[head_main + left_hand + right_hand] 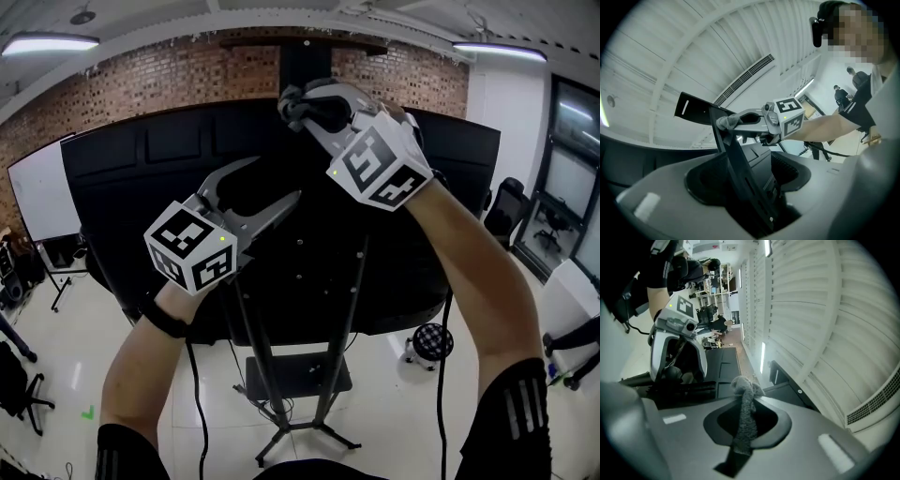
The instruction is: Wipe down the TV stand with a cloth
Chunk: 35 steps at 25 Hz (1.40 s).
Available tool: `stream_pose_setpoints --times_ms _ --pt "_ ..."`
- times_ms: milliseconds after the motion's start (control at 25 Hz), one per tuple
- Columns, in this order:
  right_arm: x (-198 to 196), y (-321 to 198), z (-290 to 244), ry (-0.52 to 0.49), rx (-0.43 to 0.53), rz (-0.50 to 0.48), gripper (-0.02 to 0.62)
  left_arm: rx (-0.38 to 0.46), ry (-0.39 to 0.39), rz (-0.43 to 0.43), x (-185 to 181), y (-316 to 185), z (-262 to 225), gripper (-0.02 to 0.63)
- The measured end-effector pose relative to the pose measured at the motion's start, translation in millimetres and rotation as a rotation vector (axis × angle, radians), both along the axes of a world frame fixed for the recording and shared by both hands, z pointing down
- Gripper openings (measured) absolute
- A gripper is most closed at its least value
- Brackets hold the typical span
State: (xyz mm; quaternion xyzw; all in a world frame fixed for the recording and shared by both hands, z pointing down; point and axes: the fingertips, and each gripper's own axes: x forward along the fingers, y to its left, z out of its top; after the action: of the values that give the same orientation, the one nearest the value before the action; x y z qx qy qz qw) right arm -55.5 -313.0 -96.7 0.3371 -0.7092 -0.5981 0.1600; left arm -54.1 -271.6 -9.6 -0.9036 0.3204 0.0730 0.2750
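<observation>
Up on the TV stand [306, 64], right gripper [298, 108] clamps the cloth [745, 418] — left gripper [277, 178] gapes open.

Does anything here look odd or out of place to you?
Nothing spilled or broken. One oddity: the grey cloth is pinched into a thin twisted rope by the right gripper, not spread flat, so little would touch the stand.

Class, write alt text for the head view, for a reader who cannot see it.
The right gripper clamps a grey cloth at the top of a large black TV mounted on a stand. The left gripper sits lower in front of the TV, jaws open. A brick wall lies behind.
</observation>
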Motion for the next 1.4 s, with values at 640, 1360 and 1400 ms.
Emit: stream_pose_setpoints --times_ms 640,1360,1400 --pt "-5.8 -3.6 110.0 0.213 0.011 0.101 0.021 -0.010 -0.039 -0.019 8.6 36.8 48.6 0.307" --pt "-5.0 -7.1 226.9 0.390 0.015 0.262 0.021 -0.131 -0.024 -0.043 0.2 28.6 146.4 0.307" --pt "-5.8 -7.9 234.6 0.405 0.018 0.268 0.021 -0.142 -0.019 -0.043 -0.7 27.7 150.5 0.307"
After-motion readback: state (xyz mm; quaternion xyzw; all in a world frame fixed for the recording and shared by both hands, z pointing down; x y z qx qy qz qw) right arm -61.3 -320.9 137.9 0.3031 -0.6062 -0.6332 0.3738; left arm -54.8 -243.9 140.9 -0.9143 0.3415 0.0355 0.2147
